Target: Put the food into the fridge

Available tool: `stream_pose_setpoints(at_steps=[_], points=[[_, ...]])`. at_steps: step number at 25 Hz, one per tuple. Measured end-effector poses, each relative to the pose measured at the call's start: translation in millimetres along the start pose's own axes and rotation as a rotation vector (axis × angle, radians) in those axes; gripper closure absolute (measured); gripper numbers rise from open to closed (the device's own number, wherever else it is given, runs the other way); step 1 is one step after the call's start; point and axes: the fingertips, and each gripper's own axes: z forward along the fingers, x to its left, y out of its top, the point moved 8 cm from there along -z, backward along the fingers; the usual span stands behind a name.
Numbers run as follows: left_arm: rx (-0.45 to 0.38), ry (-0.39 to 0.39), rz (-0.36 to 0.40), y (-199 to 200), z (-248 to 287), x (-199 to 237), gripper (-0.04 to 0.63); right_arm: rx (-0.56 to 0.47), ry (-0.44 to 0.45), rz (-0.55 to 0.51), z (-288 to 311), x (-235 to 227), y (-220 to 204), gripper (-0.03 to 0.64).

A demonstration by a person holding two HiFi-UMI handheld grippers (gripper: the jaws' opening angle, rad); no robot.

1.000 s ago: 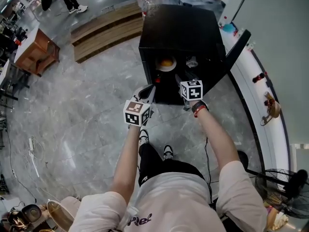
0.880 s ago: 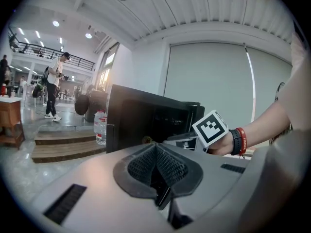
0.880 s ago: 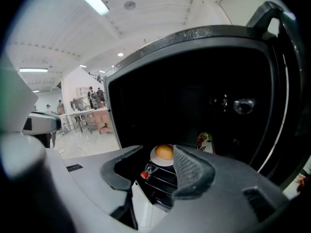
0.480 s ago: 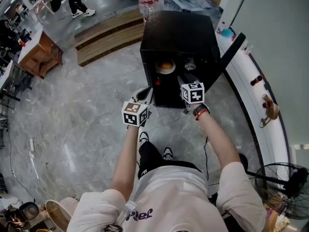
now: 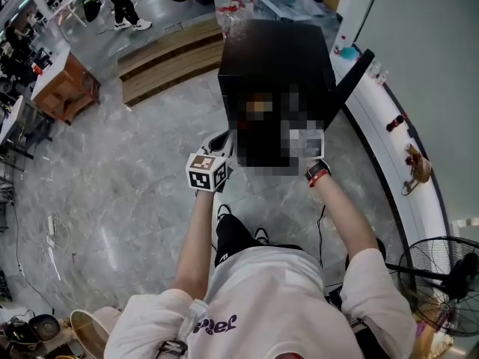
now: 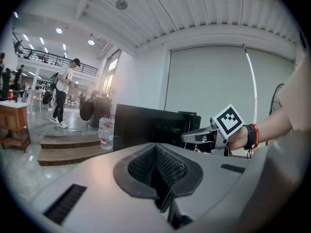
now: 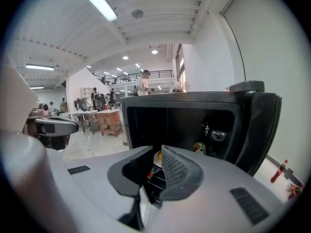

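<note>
The black mini fridge (image 5: pixel 273 51) stands on the floor with its door (image 5: pixel 352 77) swung open to the right. In the right gripper view its dark inside (image 7: pixel 194 125) holds a plate of orange food (image 7: pixel 157 155), glimpsed through the jaw gap, and a small can (image 7: pixel 199 147). My right gripper (image 7: pixel 154 161) hangs just before the opening. Its jaws are closing, a narrow gap remains, and nothing is between them. My left gripper (image 6: pixel 156 149) is shut and empty, held left of the fridge front (image 5: pixel 227 140). A blur covers the fridge opening in the head view.
Water bottles (image 6: pixel 105 131) stand behind the fridge beside low wooden steps (image 5: pixel 168 47). A white curved ledge (image 5: pixel 408 163) runs along the right, with a floor fan (image 5: pixel 441 271) near it. A wooden desk (image 5: pixel 67 88) and people are far left.
The right gripper has drawn back slightly from the fridge opening toward me. The left gripper has stayed almost where it was.
</note>
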Motion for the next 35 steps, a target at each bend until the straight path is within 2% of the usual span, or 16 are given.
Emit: stream_pose_setpoints(at_steps=[7,14,21,25,31,35], points=[[-0.021,0.008,0.003,10,-12,-9,0.577,-0.045,0.0,-0.031,-25,9,14,0.601],[-0.03,0.018,0.019,13,-21,-14,0.577,-0.043,-0.018,-0.008,-45,16,4,0.603],[-0.027,0.033,0.032,15,-28,-13,0.577,-0.067,-0.066,0.086,-72,17,-4,0.603],[-0.031,0.067,0.057,16,-31,-18,0.577,-0.09,-0.086,0.126,-87,10,-8,0.603],[-0.034,0.12,0.07,25,-41,-29,0.577,-0.154,-0.151,0.099,-116,6,-7,0.603],[-0.033,0.133,0.061,21,-44,-33,0.577,-0.178,-0.165,0.102,-128,7,-7,0.603]])
